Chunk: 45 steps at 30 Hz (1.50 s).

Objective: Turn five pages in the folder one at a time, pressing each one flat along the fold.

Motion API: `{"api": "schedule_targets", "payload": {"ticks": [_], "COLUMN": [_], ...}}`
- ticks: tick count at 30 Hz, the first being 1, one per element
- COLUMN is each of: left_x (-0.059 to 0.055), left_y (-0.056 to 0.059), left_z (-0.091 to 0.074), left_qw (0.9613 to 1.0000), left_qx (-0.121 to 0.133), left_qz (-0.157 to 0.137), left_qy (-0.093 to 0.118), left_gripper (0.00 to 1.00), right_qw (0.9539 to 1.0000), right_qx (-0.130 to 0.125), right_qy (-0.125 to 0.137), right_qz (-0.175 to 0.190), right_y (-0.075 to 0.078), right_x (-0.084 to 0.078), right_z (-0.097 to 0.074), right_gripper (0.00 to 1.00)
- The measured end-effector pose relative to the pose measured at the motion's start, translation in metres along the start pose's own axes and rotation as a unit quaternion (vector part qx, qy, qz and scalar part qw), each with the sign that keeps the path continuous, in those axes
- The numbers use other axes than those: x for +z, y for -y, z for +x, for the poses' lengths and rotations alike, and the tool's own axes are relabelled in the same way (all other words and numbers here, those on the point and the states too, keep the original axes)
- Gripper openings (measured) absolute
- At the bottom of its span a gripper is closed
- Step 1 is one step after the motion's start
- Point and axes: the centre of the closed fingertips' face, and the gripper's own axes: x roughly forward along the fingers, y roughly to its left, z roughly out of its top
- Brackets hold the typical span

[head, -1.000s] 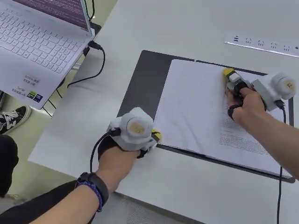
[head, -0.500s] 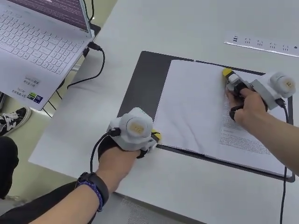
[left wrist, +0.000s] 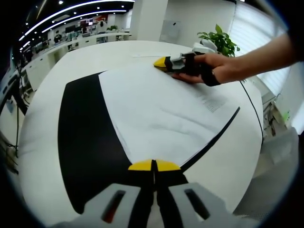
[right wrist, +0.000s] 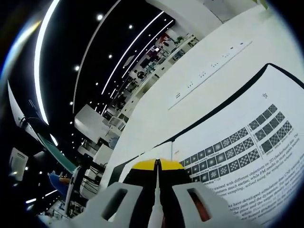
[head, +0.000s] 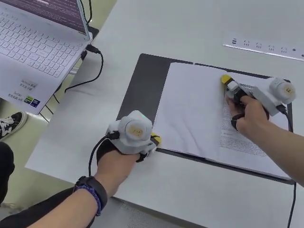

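A black folder [head: 142, 88] lies open on the white table. A blank turned page [head: 190, 109] covers its left half, and a printed page [head: 244, 140] lies on the right. My right gripper [head: 226, 80] is shut, its yellow tips pressed on the paper near the top of the fold. In the right gripper view the shut tips [right wrist: 156, 165] rest on the printed page [right wrist: 237, 142]. My left gripper [head: 154, 139] is shut with nothing in it. It rests on the folder's near edge [left wrist: 95, 156], at the blank page's lower left corner. The right gripper [left wrist: 164, 62] shows far across the page.
An open laptop [head: 38, 42] stands at the far left, with a black cable [head: 97, 66] running toward the folder. A white power strip [head: 266, 47] lies at the back right. A shoe [head: 12, 123] shows below the table's left edge.
The head view has shifted a little. My right gripper has crept slightly along the fold near the page's top. The left gripper has stayed at the folder's near edge.
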Motion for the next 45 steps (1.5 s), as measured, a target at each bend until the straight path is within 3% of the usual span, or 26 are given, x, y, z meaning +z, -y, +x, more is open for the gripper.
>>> {"api": "schedule_targets", "payload": {"ticks": [19, 45], "left_x": [0.0, 0.0], "left_y": [-0.001, 0.001], "left_z": [0.001, 0.0], "left_qw": [1.0, 1.0], "left_qx": [-0.003, -0.002], "left_qz": [0.005, 0.007], "left_qy": [0.0, -0.001], "left_gripper": [0.0, 0.0], "right_qw": [0.9997, 0.999], "right_qx": [0.02, 0.029], "right_qy": [-0.011, -0.032], "right_qz": [0.002, -0.008], "right_y": [-0.007, -0.004], "right_x": [-0.023, -0.055], "right_z": [-0.033, -0.077], "right_gripper": [0.0, 0.0]}}
